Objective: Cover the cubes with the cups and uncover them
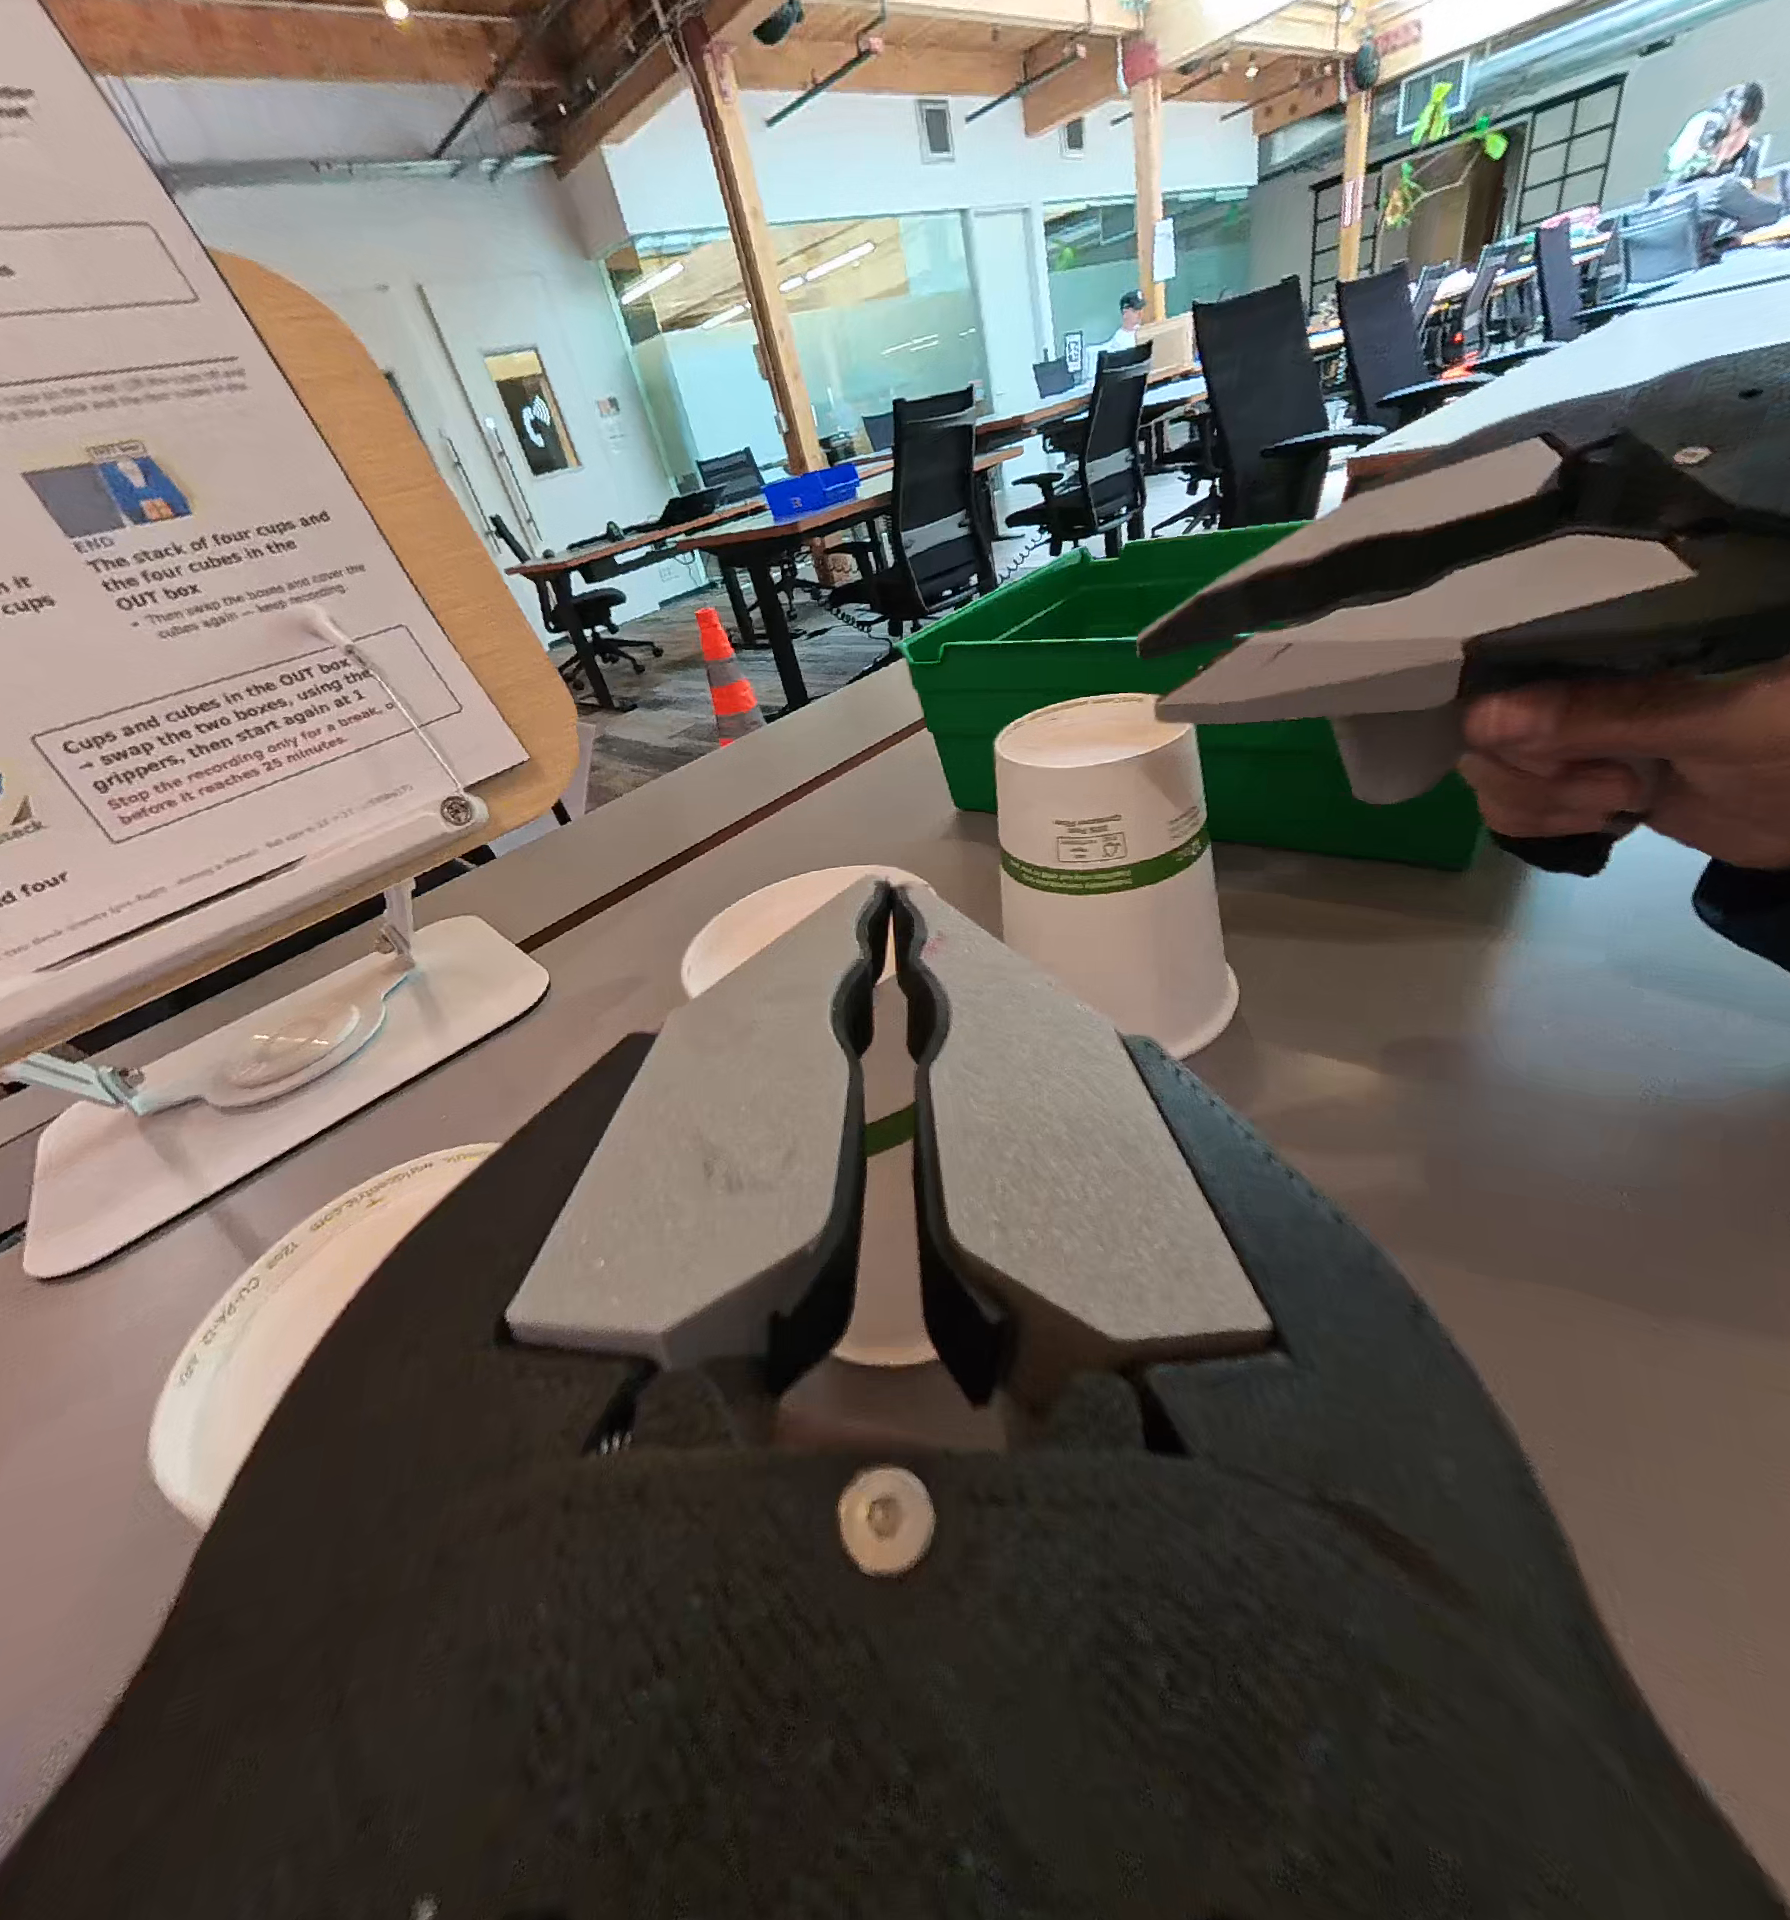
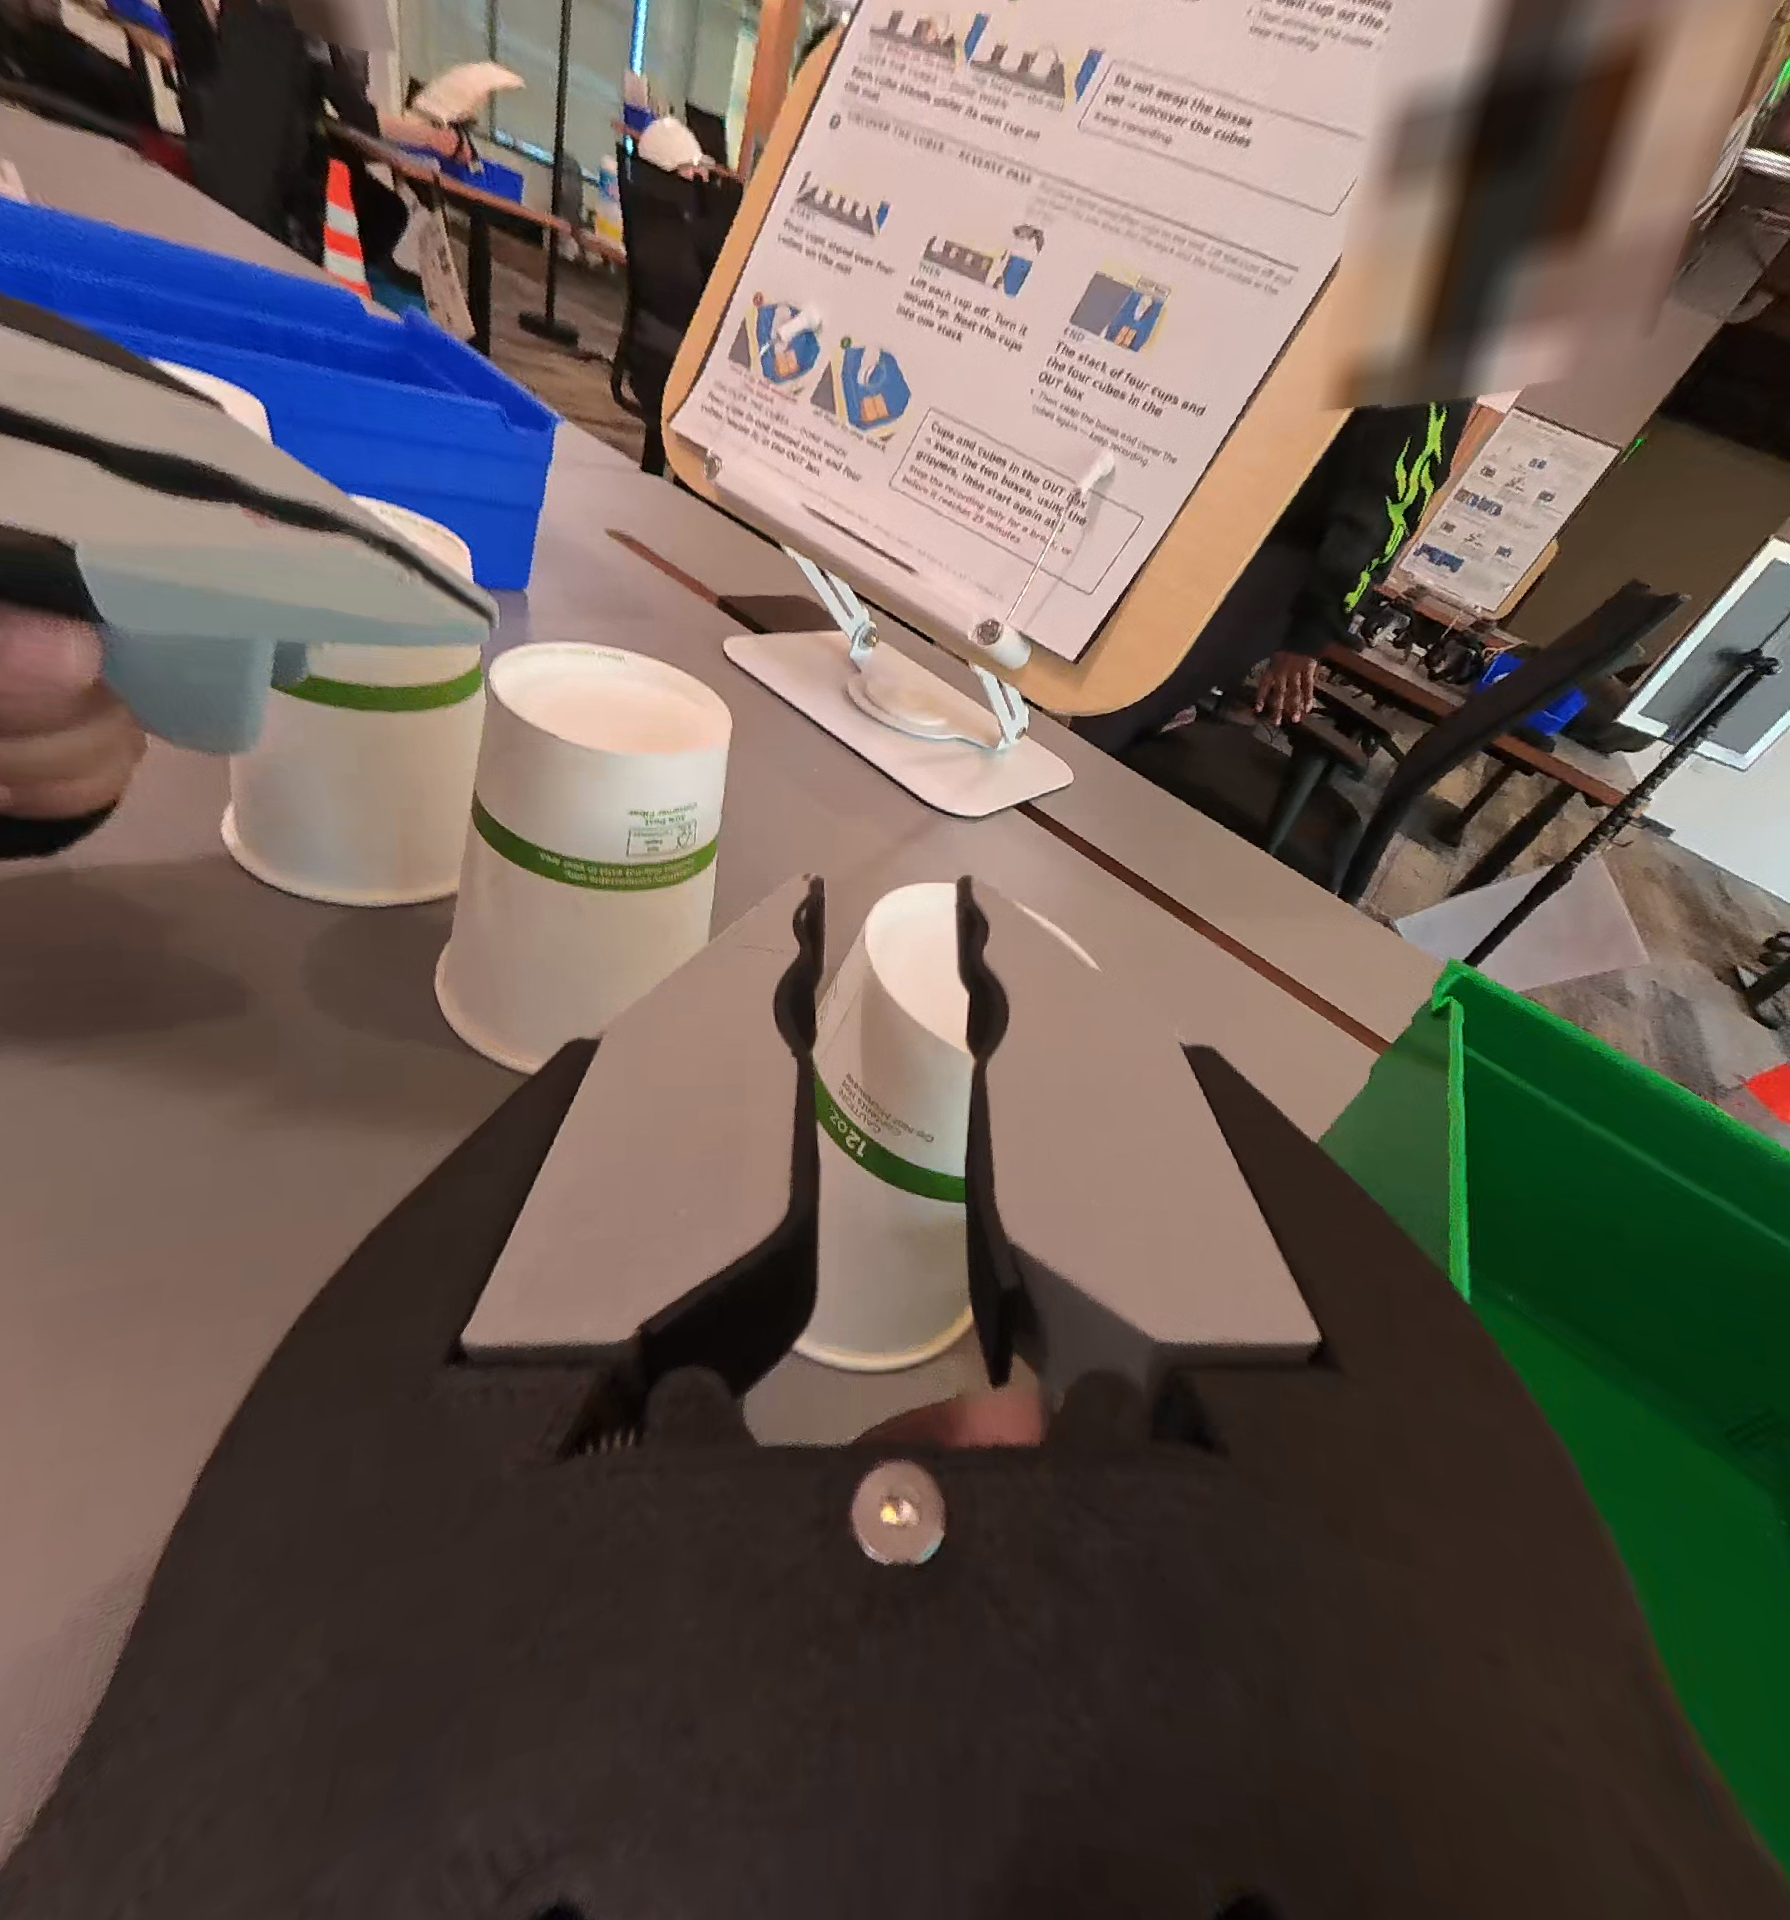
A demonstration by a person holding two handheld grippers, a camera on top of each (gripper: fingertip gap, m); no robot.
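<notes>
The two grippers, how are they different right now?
The left gripper has its jaws shut together; the right gripper has its jaws apart. The left gripper hangs over the cups nearer the blue bin; the right gripper hangs over the cup beside the green bin. Both are grey and black, and neither holds anything.

Printed instruction sheet (image 2: 1026,312) on stand, small green-band print on white cups (image 2: 590,831)

white green-banded cups (image 2: 590,831), green bin (image 1: 1078,644), blue bin (image 2: 351,384)
</notes>
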